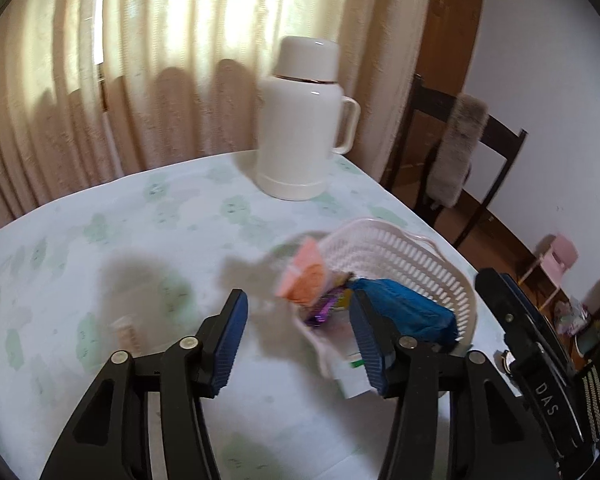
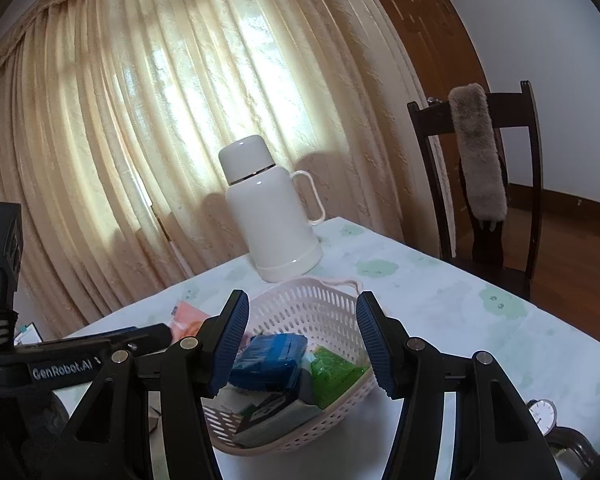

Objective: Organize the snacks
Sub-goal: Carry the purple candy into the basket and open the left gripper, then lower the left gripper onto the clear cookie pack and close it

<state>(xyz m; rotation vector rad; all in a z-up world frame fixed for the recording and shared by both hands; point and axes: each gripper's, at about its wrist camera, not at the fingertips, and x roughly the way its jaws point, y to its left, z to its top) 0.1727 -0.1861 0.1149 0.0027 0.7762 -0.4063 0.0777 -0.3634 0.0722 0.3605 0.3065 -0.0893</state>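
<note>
Both left tongs (image 1: 298, 342) and right tongs (image 2: 304, 344) gape empty near the snack-filled basket (image 2: 320, 300).

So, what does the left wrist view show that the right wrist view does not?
Only the left view: a purple packet at the basket's near edge and a pink stool on the floor. Only the right view: a green packet in the basket and a watch. Both: the basket, blue packet, orange packet, flask and chair.
</note>
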